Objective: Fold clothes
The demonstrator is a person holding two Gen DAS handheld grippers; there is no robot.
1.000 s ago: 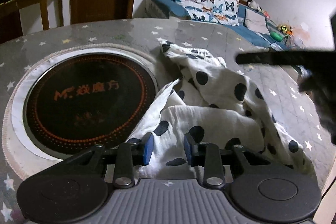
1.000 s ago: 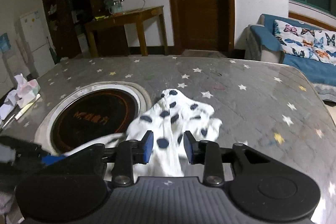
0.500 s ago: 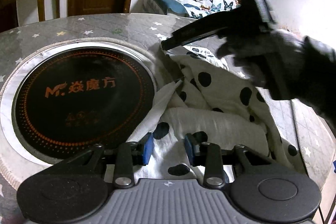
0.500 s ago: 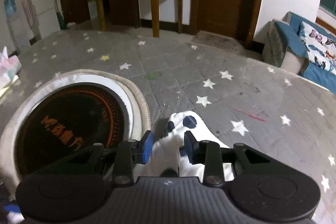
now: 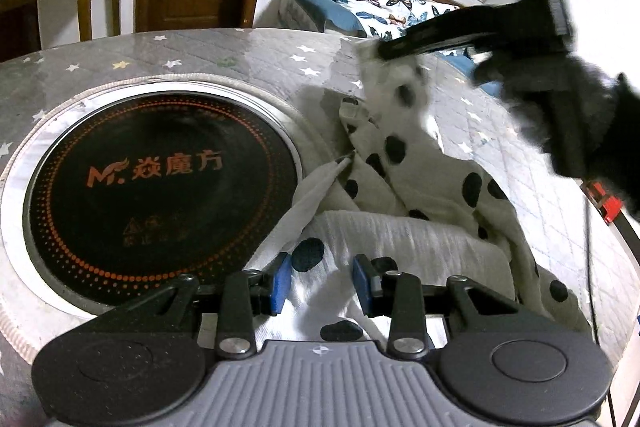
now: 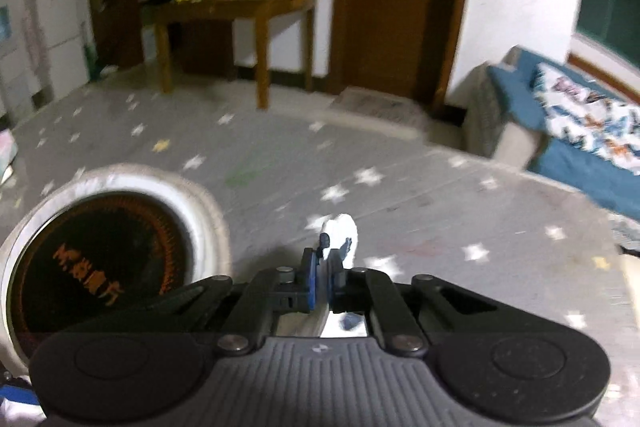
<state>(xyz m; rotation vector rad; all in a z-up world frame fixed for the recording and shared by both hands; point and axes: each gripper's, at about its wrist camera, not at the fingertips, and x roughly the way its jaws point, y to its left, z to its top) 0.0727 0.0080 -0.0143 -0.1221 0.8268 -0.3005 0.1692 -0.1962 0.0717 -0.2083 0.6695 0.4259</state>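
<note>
The spotted garment (image 5: 420,187) is thin, soft cotton that will sag and slide wherever you are not holding it, so take it by edges and corners, never by the bunched middle. It lies crumpled on the star-print tabletop (image 5: 200,55), just ahead of your left gripper (image 5: 322,285), whose jaws stand apart over a fold without pinching it. Your right gripper (image 6: 325,281) is clamped tight on the far tip of the cloth, lifting it; that view is blurred, so I would guess a corner or cuff, no more. The round induction hob (image 5: 160,187) sits to the left of the left gripper, with the cloth's edge lapping its rim. No containers are in view.
</note>
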